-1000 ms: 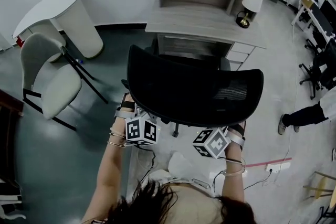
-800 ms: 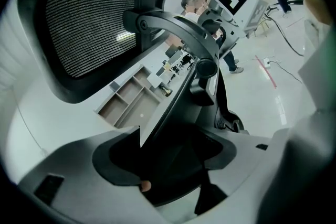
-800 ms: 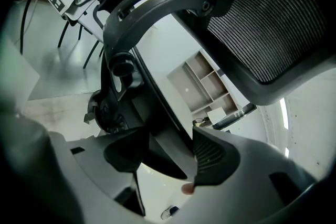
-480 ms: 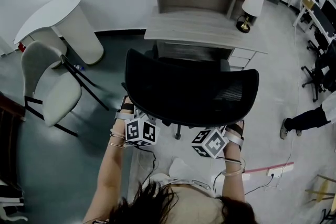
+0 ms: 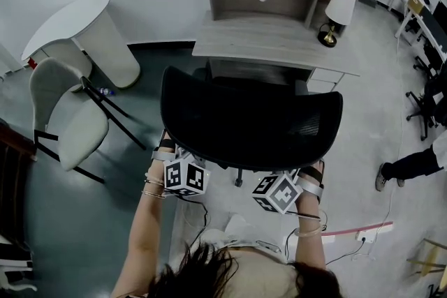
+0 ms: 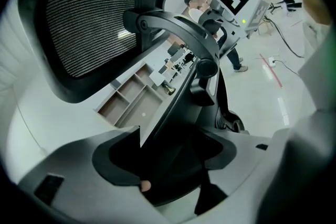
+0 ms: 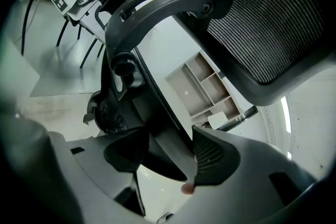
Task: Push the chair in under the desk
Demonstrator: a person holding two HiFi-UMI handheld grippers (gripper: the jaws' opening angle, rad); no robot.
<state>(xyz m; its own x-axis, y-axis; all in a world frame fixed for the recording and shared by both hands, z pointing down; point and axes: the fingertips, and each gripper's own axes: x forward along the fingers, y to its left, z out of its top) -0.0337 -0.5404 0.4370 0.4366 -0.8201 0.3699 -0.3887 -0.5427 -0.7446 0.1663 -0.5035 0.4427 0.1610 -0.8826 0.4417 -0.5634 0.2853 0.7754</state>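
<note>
The chair [image 5: 251,122] has crept slightly closer to the desk [image 5: 279,42] than a second ago; the top of its backrest now lies just short of the desk's front edge, well beyond the fingertips. Each marker cube [image 5: 187,176] bears black-and-white square patterns. The chair is black, with a wide, curved mesh backrest on a dark frame. The left gripper [image 6: 173,157] and right gripper [image 7: 168,139] each have their fingers [image 7: 215,157] clamped on a bar of that frame, which fills the gap between them.
</note>
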